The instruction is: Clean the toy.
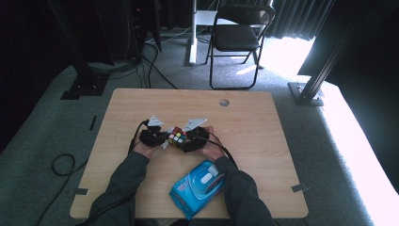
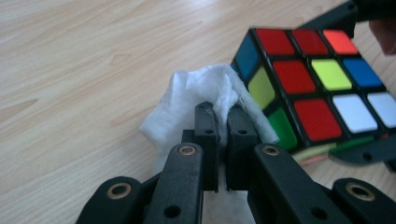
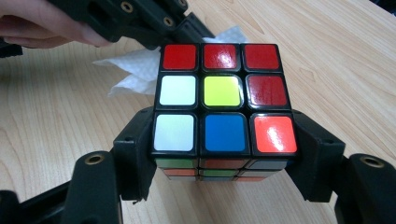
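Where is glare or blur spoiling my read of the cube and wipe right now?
High view: sunlight blows out the floor at right; cube small and soft. Right gripper view: glare on the cube's red stickers, colours still readable. Left gripper view: cube sharp, wipe slightly overexposed, near gripper links blurred.

R gripper (image 3: 224, 154) clamps cube (image 3: 223, 102); tissue (image 3: 135, 70) behind.

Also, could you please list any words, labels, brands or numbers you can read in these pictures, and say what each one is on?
No text can be read anywhere.
Blue packet: it bears a printed white design, but any lettering is too small and blurred to read.
Puzzle cube: plain coloured stickers, with no letters, numbers or logo.
White tissue: unmarked.
Black fingers: no marking visible.
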Demonstrator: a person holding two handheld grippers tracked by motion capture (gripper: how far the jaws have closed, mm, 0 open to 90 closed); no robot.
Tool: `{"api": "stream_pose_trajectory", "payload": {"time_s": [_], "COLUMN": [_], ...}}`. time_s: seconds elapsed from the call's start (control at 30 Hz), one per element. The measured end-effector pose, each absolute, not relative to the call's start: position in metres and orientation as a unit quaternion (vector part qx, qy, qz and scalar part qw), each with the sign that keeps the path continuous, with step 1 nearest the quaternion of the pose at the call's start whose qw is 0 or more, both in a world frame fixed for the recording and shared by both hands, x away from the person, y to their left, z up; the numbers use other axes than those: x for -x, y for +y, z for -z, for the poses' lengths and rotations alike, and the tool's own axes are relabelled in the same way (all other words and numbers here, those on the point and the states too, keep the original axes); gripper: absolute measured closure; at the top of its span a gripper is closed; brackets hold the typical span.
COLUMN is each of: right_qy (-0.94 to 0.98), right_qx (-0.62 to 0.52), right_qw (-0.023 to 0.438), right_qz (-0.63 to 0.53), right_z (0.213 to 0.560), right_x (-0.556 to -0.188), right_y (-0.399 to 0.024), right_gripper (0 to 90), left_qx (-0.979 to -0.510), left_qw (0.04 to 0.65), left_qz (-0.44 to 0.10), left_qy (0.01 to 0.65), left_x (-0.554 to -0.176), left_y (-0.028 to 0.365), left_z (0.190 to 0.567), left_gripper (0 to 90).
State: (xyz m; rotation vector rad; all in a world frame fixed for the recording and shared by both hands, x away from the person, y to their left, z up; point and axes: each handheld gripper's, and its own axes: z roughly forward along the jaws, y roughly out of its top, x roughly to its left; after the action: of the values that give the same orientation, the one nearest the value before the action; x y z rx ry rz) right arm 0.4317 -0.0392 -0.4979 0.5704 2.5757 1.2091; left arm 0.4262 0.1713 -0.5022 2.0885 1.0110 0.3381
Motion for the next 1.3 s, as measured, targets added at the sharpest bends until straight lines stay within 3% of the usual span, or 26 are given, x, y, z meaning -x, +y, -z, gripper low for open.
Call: {"api": "stream_pose_trajectory", "payload": {"time_s": [1.3], "right_qy": [0.848], "right_qx": [-0.232], "right_qw": [0.134], "right_qz": [-0.457], "right_z": [0.481], "right_x": [-0.435], "right_y": [-0.051], "right_gripper": [34.0], "left_qx": [-0.823], "left_qw": [0.403], "left_qz": [-0.127], "left_qy": [0.381], "left_x": [-0.414], "left_y": [0.171], "left_z": [0.52], "left_gripper": [86.0]}}
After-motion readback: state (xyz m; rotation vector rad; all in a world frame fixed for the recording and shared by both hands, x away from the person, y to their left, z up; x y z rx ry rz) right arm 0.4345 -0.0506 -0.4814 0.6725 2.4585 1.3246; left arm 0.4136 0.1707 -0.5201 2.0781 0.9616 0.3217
